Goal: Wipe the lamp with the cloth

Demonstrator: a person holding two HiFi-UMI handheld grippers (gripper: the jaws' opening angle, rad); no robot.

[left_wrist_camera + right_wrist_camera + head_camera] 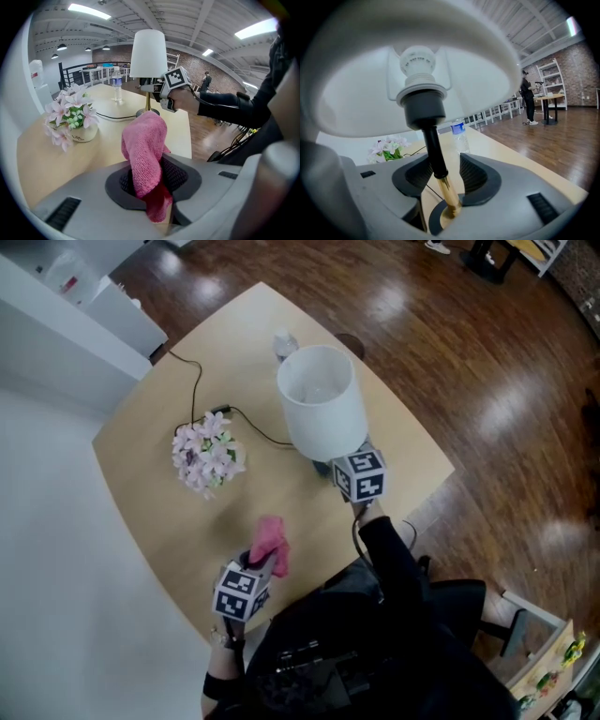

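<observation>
Left hand-held gripper clamps the cloth; right hand-held gripper, jaws apart, straddles the lamp stem.

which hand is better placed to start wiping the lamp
Left. The left tool is shut on the pink cloth, with the lamp ahead. The right tool stands open around the lamp stem, holding no cloth.

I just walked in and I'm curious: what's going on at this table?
A person works with a gripper in each hand. The left gripper is shut on a pink cloth, held clear of the lamp. The right gripper has its fingers open around the lamp's stem.
</observation>
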